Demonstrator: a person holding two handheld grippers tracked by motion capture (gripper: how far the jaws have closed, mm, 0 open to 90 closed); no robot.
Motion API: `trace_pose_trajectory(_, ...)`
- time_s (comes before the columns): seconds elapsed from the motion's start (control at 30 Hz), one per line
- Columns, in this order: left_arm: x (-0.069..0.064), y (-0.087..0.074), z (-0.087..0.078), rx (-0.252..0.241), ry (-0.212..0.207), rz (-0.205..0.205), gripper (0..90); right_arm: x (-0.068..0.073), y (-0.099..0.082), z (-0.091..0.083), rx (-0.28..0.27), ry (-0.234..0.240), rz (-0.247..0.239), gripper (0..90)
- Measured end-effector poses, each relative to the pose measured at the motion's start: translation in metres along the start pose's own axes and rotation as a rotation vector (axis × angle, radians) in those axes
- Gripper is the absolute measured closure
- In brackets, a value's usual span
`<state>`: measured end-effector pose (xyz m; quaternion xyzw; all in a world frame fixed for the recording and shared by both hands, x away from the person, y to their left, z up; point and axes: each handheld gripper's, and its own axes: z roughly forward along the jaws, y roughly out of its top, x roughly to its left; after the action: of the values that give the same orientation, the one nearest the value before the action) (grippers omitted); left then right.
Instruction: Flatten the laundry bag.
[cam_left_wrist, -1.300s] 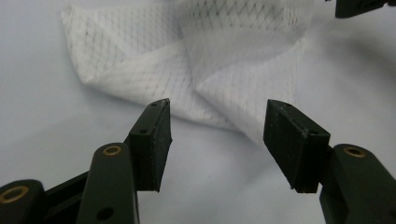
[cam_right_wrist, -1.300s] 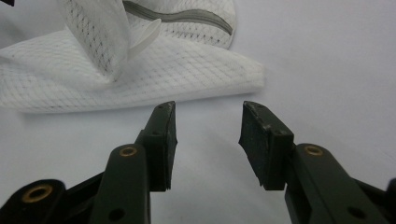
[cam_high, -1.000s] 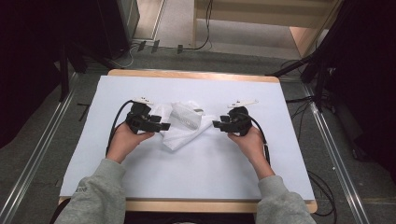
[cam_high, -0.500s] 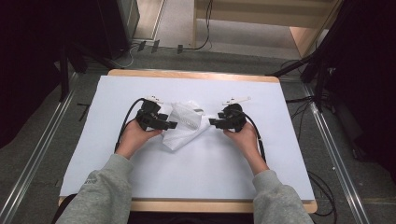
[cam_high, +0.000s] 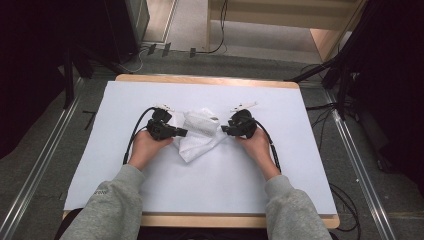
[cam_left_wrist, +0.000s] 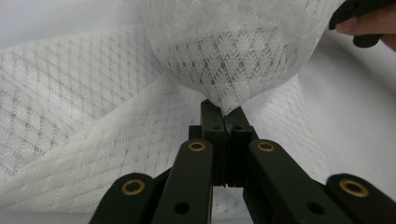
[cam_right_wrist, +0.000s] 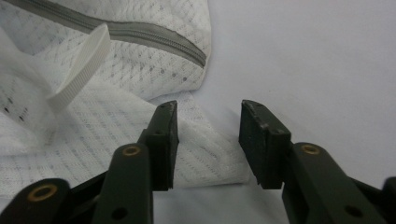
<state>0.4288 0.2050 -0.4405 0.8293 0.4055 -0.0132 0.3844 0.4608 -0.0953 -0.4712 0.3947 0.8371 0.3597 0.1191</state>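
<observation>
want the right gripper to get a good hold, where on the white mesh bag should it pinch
Probably the flat corner flap of the mesh bag lying between the right gripper's jaws, which have been closing: come in low from the bag's bare-table side, below the zipper. The left gripper already pinches its side.

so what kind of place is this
Probably a lab or recording workshop, not a home: a table under a white sheet, aluminium rails on grey carpet, loose cables, and dark equipment racks around it.
</observation>
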Motion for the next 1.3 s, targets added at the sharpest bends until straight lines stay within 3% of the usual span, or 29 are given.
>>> trace_pose_trajectory(0.07, 0.0, 0.0, -0.001, 0.001, -0.001, 0.002, 90.0, 0.002, -0.002, -0.002, 0.005, 0.033, -0.008, 87.0)
trace_pose_trajectory(0.33, 0.01, -0.003, -0.025, -0.092, 0.014, -0.048, 90.0, 0.004, -0.001, -0.016, 0.024, 0.081, 0.011, 90.0)
trace_pose_trajectory(0.47, 0.016, -0.009, -0.039, -0.142, 0.014, -0.098, 90.0, 0.008, -0.002, -0.032, 0.008, 0.08, 0.001, 89.9)
trace_pose_trajectory(0.67, 0.02, -0.023, -0.061, -0.185, 0.012, -0.135, 90.0, 0.017, -0.006, -0.055, -0.015, 0.066, -0.029, 90.0)
trace_pose_trajectory(0.83, 0.019, -0.033, -0.07, -0.176, 0.03, -0.147, 90.0, 0.015, -0.016, -0.068, -0.008, 0.041, -0.04, 90.0)
trace_pose_trajectory(1.0, 0.018, -0.046, -0.075, -0.165, 0.001, -0.171, 90.0, 0.005, -0.03, -0.082, -0.01, 0.029, -0.006, 90.0)
trace_pose_trajectory(1.07, 0.015, -0.051, -0.074, -0.146, -0.014, -0.171, 90.0, 0.001, -0.035, -0.086, -0.022, 0.056, 0.009, 90.0)
trace_pose_trajectory(1.2, 0.009, -0.06, -0.072, -0.09, -0.003, -0.162, 89.1, 0.004, -0.04, -0.086, 0.003, 0.061, -0.002, 90.0)
trace_pose_trajectory(1.3, 0.008, -0.067, -0.076, -0.085, 0.006, -0.166, 83.8, 0.006, -0.043, -0.086, 0.026, 0.08, 0.012, 88.7)
